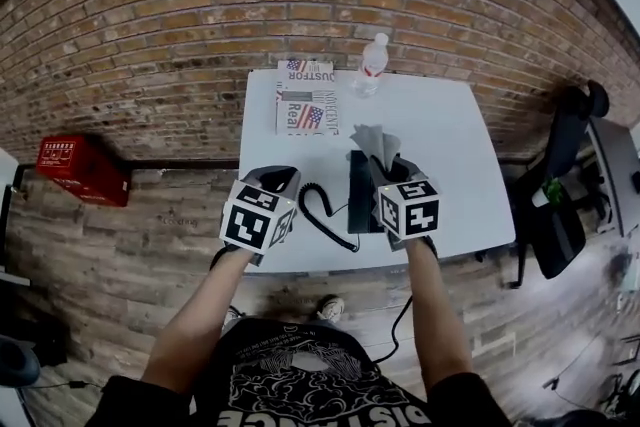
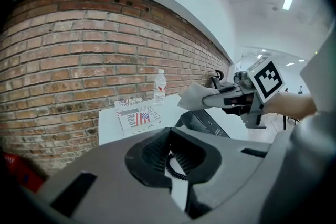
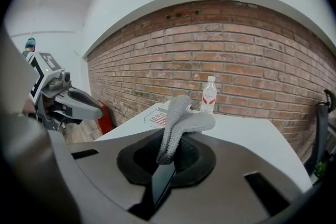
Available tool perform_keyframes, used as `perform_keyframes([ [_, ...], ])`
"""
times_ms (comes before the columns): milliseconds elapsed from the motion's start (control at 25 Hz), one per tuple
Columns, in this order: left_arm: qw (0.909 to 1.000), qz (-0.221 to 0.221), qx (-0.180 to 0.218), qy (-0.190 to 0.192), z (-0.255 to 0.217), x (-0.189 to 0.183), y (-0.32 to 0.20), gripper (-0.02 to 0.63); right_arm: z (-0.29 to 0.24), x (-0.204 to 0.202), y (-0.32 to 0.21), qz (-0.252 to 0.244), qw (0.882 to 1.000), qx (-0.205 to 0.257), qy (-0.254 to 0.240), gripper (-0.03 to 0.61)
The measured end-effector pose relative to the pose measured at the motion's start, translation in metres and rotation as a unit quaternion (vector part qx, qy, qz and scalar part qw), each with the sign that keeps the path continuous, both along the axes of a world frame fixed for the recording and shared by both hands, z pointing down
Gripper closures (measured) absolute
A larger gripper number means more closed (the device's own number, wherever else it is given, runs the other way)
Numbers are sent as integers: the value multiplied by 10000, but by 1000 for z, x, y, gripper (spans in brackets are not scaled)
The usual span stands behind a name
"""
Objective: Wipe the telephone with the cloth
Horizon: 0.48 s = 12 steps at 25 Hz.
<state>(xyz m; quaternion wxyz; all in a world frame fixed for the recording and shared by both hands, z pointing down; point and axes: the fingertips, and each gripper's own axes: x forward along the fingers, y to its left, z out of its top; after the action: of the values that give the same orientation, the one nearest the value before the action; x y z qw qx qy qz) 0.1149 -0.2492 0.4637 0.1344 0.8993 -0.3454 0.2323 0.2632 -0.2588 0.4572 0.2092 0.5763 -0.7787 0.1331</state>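
A brick wall point(image 1: 200, 15) runs behind a white table point(image 1: 440, 125), with a black office chair point(image 1: 555, 205) off the table's right end and a red crate point(image 1: 82, 167) on the floor to its left. The person's two bare forearms reach forward from the body over the near edge of the table, the left one angling in, the right nearly straight.

The left gripper point(image 1: 272, 180) hangs at the table's near left side, level, pointing toward the wall. Its jaws are drawn together with nothing seen between the pads; the coiled cord point(image 2: 176, 168) shows through the gap beneath them.

The right gripper point(image 1: 385, 170) sits just beside it, over the black telephone point(image 1: 360, 195) that stands on the near middle of the table. Its jaws pinch the grey cloth point(image 3: 178, 123), which stands up out of them and flops forward — above the telephone, though contact cannot be told.

Folded newspapers point(image 1: 307, 112) lie farther back, and a water bottle point(image 1: 370, 65) stands upright near the wall edge.
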Motion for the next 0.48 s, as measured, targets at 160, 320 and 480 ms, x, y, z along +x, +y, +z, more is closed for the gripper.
perform_keyframes([
  [160,9999,-108,-24,-21,4,-3,4,607,18,3,-8,14,9999,-136,21,568],
  [320,9998,-194,-57,-57,7,-12,7,607,38,0,-11,15,9994,-338,14,568],
  [480,9997,-229,-76,-74,8,-20,11,607,50,-7,-11,4,9988,-478,-68,566],
])
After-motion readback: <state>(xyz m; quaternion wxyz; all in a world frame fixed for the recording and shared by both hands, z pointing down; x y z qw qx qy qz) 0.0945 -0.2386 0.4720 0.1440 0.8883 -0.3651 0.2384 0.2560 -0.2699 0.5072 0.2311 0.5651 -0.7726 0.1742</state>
